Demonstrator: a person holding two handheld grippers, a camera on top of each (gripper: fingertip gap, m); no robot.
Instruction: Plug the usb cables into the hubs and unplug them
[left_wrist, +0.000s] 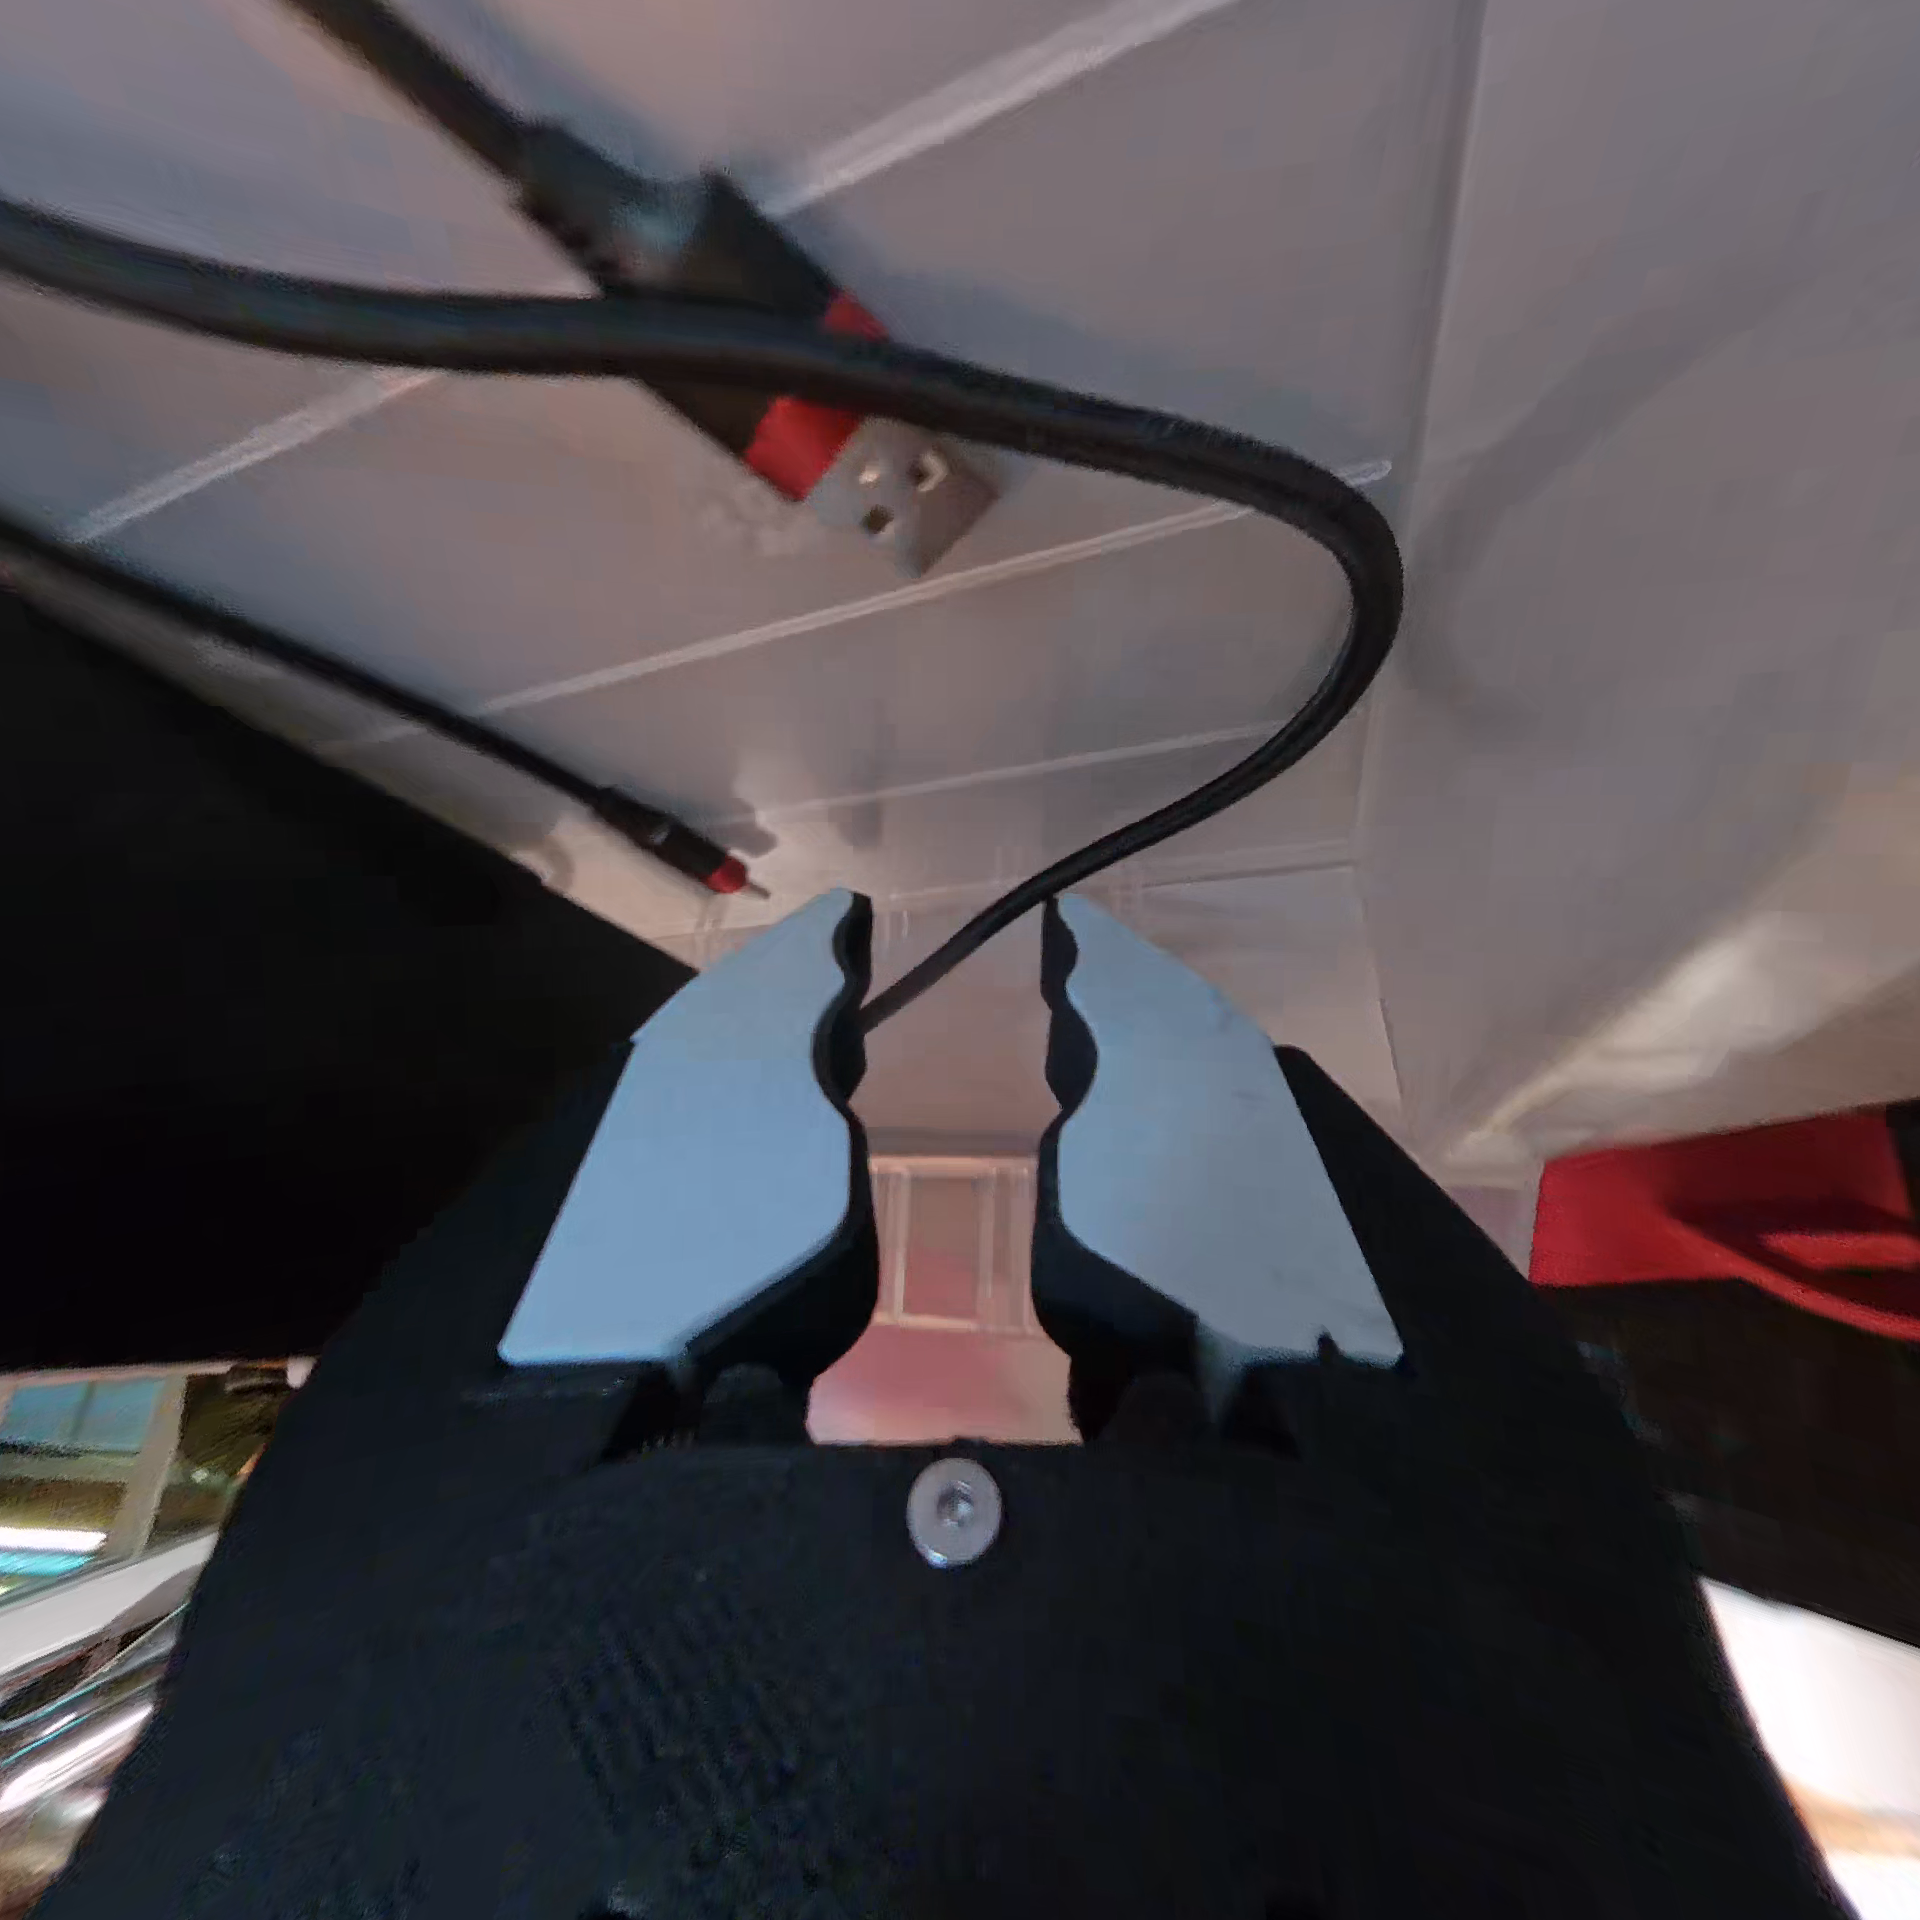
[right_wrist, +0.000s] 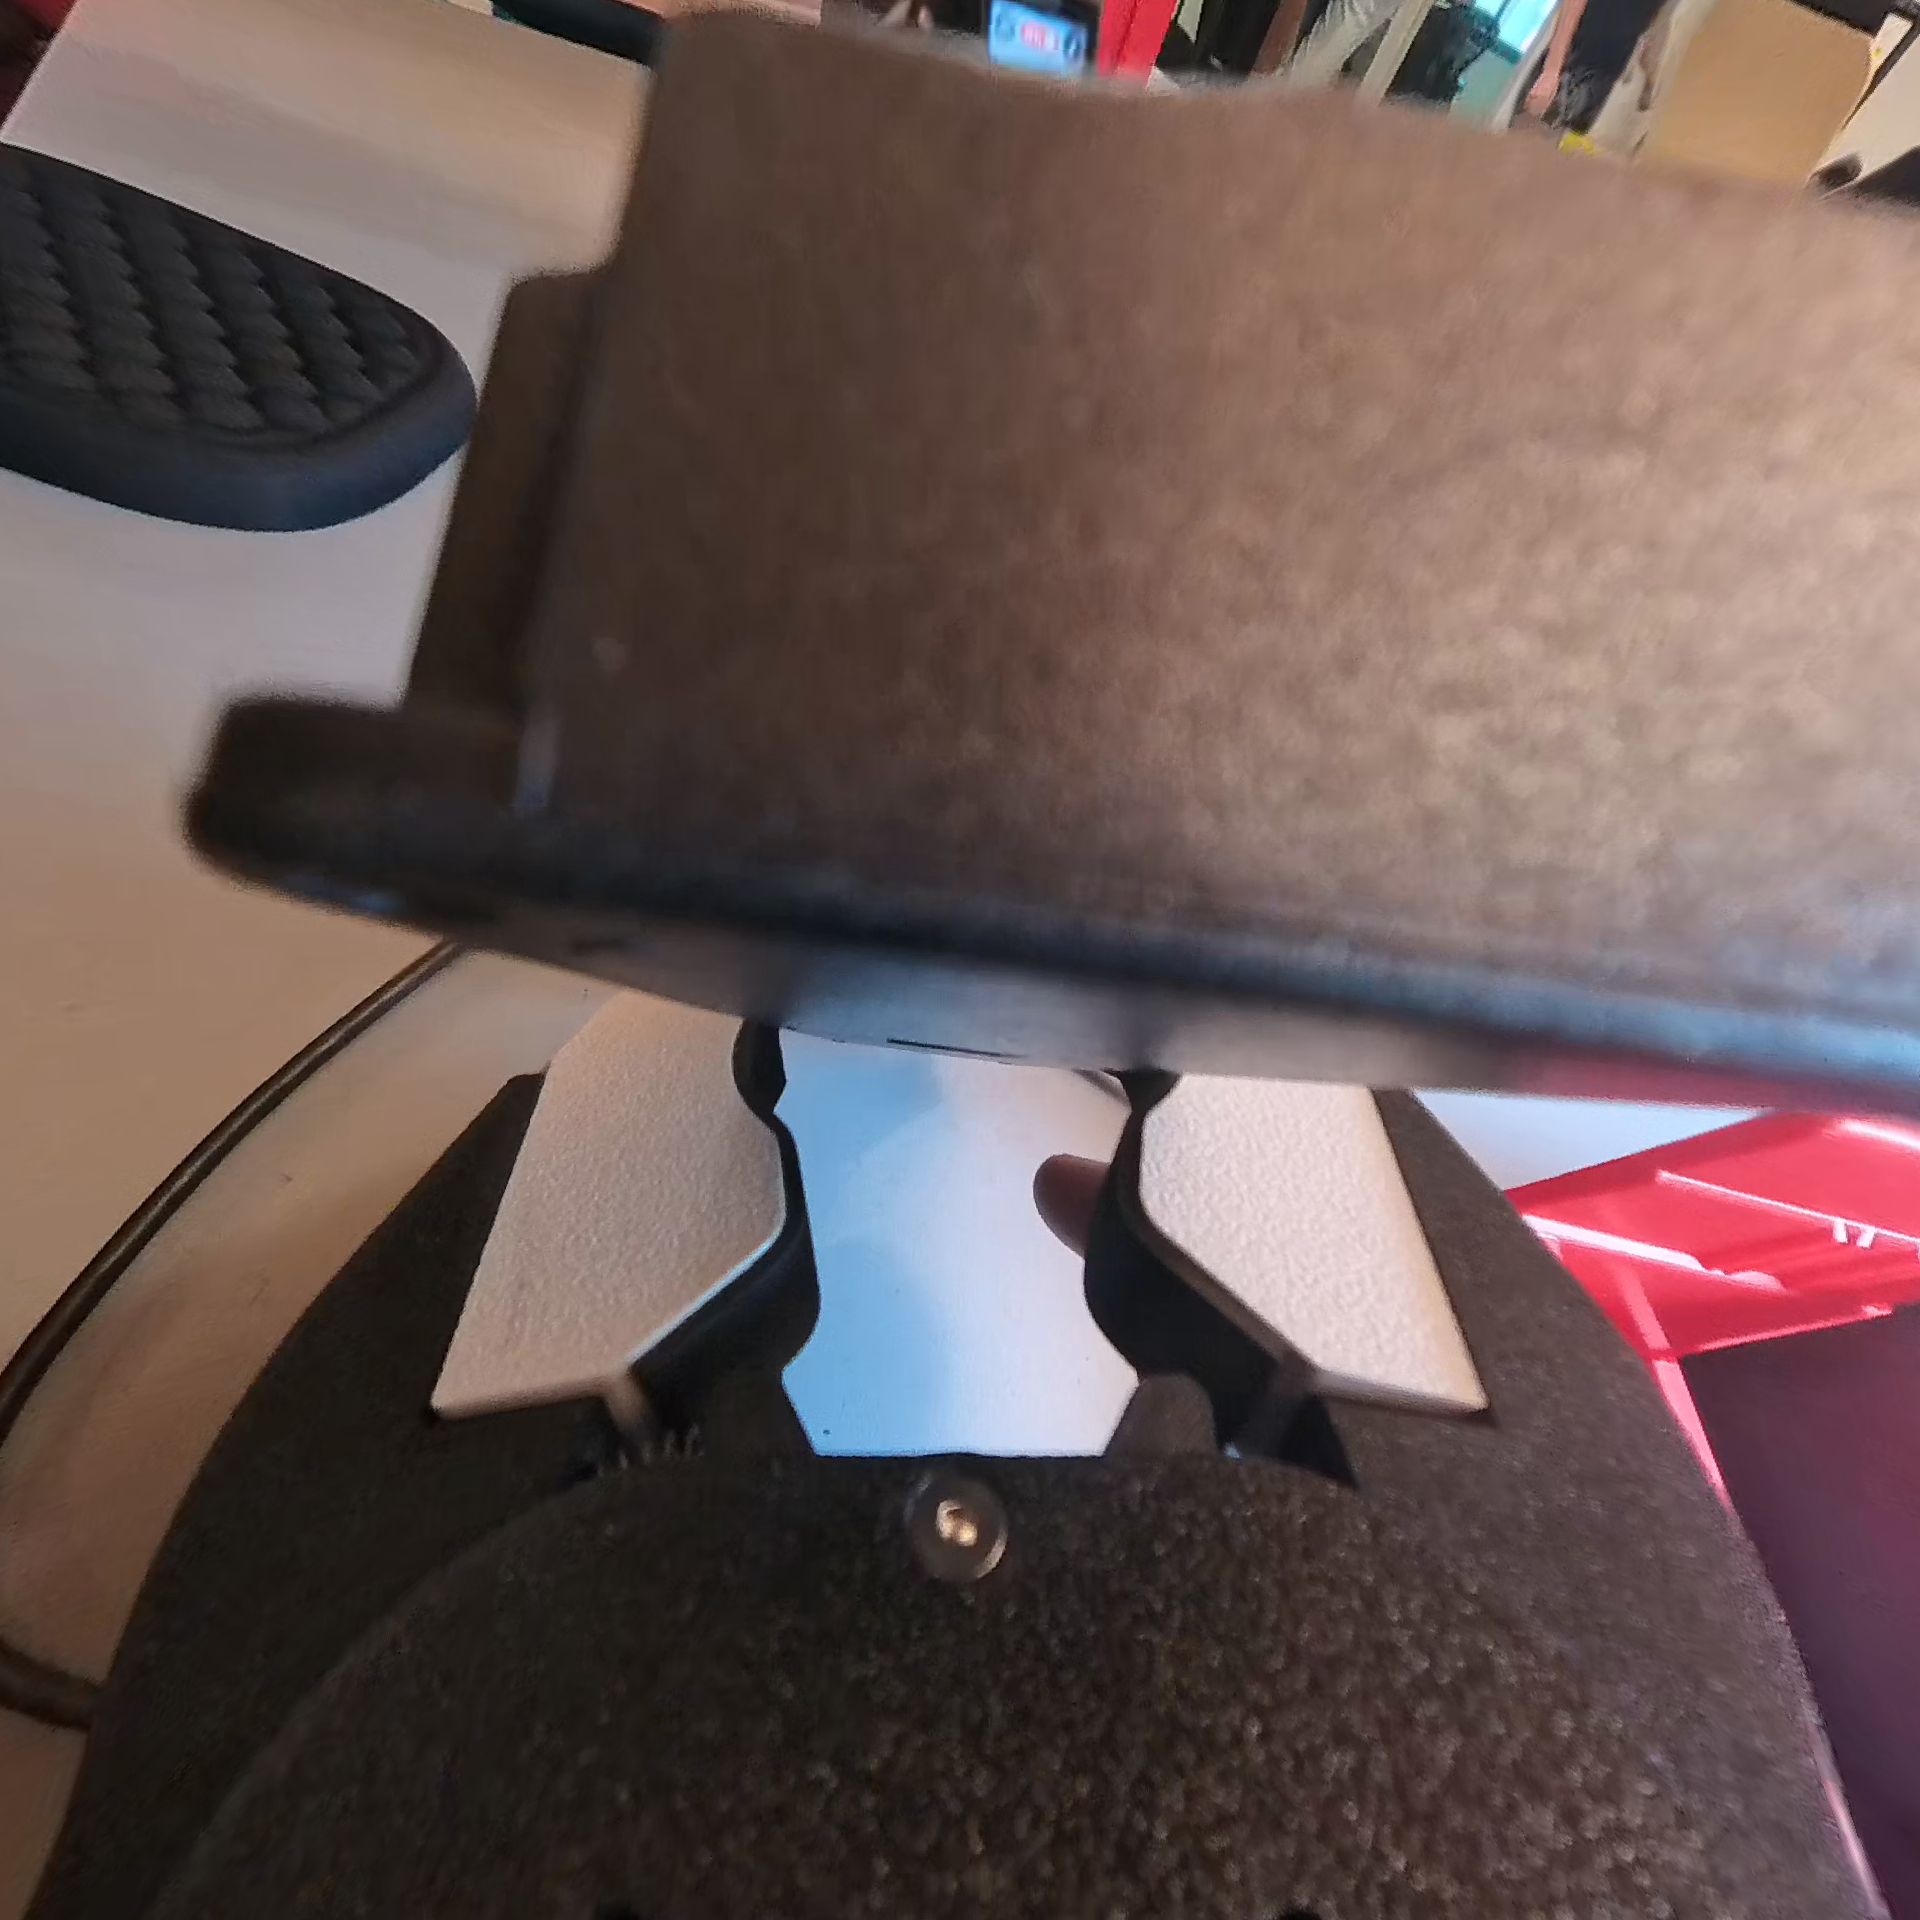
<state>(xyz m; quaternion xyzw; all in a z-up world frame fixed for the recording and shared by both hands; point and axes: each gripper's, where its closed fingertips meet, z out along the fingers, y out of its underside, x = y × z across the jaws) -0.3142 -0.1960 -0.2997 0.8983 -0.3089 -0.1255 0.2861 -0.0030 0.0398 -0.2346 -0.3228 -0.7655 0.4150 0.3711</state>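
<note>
The left claw hangs slackened above a white-covered bench, its two grey fingers parted, with a thin black cable running up between them and brushing the inner edge of the left one. The cable is not pinched. It loops right, then sweeps back left across a red-and-black plug whose bare metal end lies flat on the cloth, apparently plugged into nothing. A second, slimmer plug with a red tip lies just beyond the left fingertip.

The right claw has its jaws spread wide at the near edge of a dark, felt-faced slab, probably the hub. The slab covers the fingertips, so whether they grip it cannot be told. A dark textured pad lies on the bench to the left, and a red bin sits to the right.

The step in hand looks like picking up a plug. It goes best if the left claw closes on the rigid plug body rather than the limp cord, squarely across its flat sides, so the metal end stays level and lines up with a port. The other claw should steady the hub against the push. The blur suggests both tools are moving, so slowing before closing would help.
</note>
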